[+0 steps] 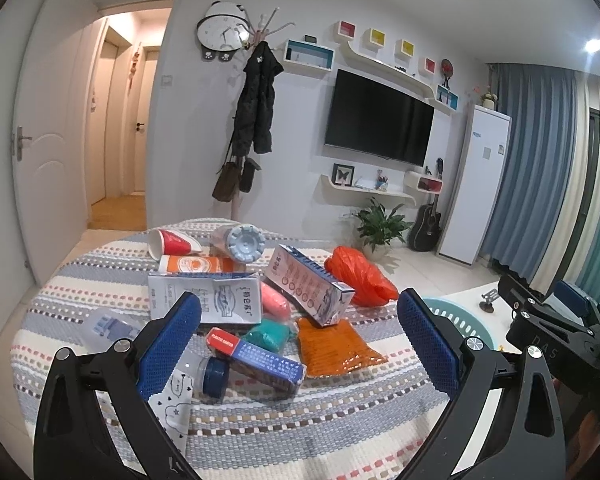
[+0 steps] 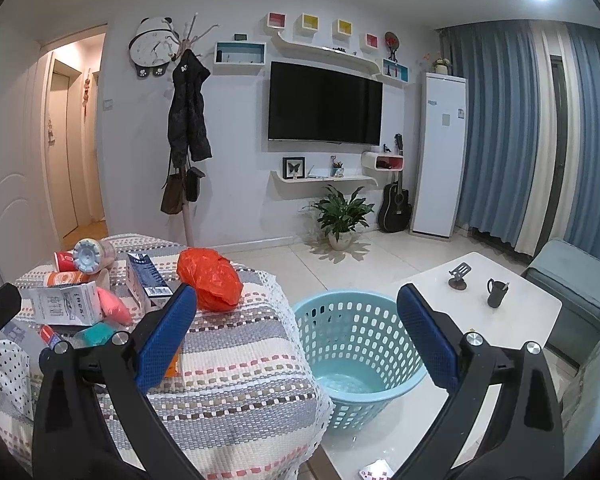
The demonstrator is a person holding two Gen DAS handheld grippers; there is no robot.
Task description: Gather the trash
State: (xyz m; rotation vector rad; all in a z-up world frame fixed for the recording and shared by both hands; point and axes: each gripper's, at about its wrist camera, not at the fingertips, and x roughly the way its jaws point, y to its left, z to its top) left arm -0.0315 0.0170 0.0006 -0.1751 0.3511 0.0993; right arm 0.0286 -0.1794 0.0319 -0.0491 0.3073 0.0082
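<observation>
Striped tabletop (image 1: 260, 420): three cartons, one reading "PLASTIC BANDER" (image 1: 256, 356); my left claw (image 1: 298, 336) and right claw (image 2: 296, 330) gape wide, empty, beside it.

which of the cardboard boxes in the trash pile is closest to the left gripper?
The red-and-blue box, lying flat just ahead of the left gripper. The torn white carton and the tilted blue-and-white box lie farther back.
</observation>
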